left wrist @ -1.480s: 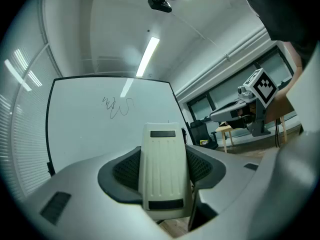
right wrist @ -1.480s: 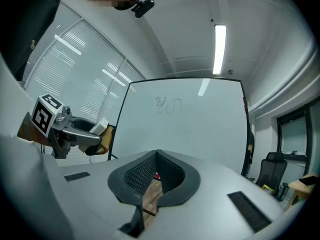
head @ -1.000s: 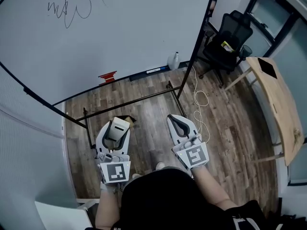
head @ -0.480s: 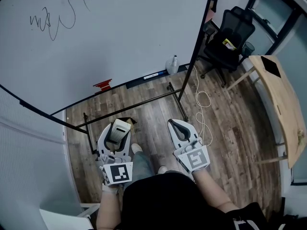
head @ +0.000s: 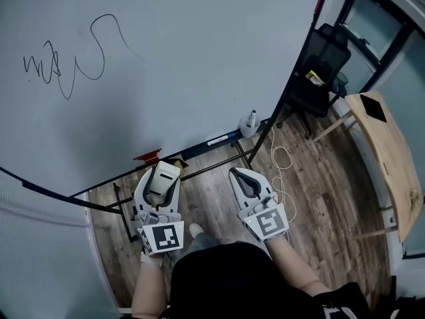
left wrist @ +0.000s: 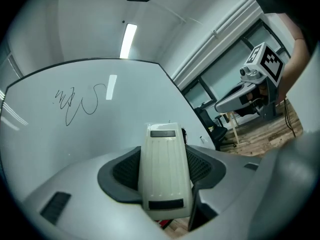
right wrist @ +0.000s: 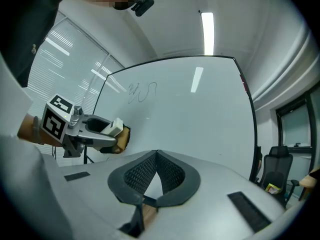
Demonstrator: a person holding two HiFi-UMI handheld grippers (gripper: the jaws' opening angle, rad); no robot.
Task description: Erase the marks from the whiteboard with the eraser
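The whiteboard (head: 186, 58) fills the upper head view, with black scribbled marks (head: 63, 62) near its upper left. The marks (left wrist: 77, 104) also show in the left gripper view, and the marks (right wrist: 142, 91) in the right gripper view. My left gripper (head: 161, 175) is shut on a cream eraser (head: 163, 178), held below the board and well away from the marks. The eraser (left wrist: 164, 171) sits upright between the jaws. My right gripper (head: 247, 178) is beside it, shut with nothing held.
A red item (head: 147, 155) and a marker (head: 219, 140) lie on the board's tray, a white bottle (head: 251, 121) at its right end. A black office chair (head: 325, 58) and a wooden table (head: 388, 151) stand at the right. A white cable (head: 282, 161) lies on the wood floor.
The whiteboard has grown larger and closer in the head view, its tray now just ahead of both grippers. Both grippers keep their hold and spacing.
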